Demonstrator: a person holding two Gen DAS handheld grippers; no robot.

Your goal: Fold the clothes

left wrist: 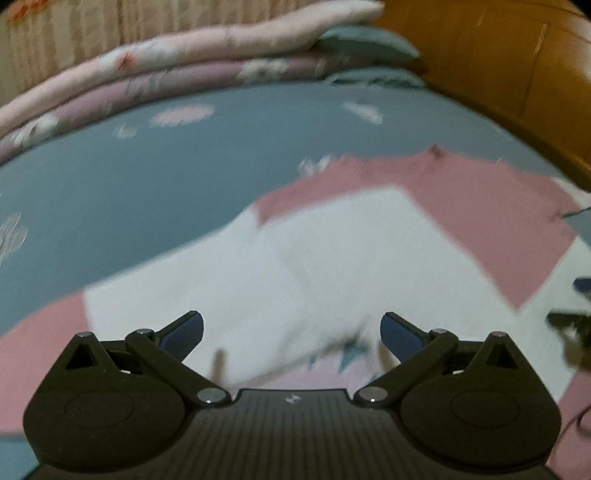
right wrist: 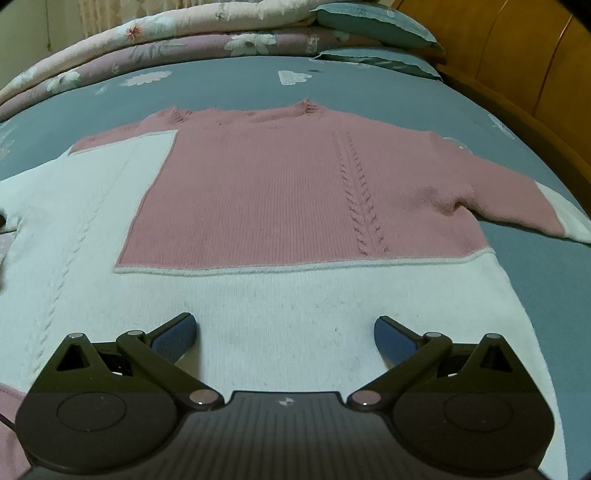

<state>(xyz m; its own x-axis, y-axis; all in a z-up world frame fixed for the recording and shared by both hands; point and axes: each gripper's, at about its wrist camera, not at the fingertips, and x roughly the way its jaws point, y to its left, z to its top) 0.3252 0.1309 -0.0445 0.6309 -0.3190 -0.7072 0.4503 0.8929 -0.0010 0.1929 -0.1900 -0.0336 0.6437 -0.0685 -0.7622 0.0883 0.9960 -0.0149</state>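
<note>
A pink and white knitted sweater (right wrist: 258, 199) lies flat on the bed, neckline toward the pillows, white hem band nearest me. Its right sleeve (right wrist: 517, 199) stretches out to the side and ends in a white cuff. My right gripper (right wrist: 284, 334) hovers open over the white hem band with nothing between its fingers. In the blurred left wrist view the same sweater (left wrist: 332, 251) shows with its left side and sleeve doubled over the body. My left gripper (left wrist: 291, 332) is open above the white part, holding nothing.
The bed sheet (right wrist: 406, 96) is blue-grey with pale flower prints. Folded floral quilts (right wrist: 166, 40) and two blue pillows (right wrist: 373, 26) lie along the far side. A wooden headboard (right wrist: 517, 48) curves along the right. Part of the other gripper (left wrist: 572, 328) shows at the right edge.
</note>
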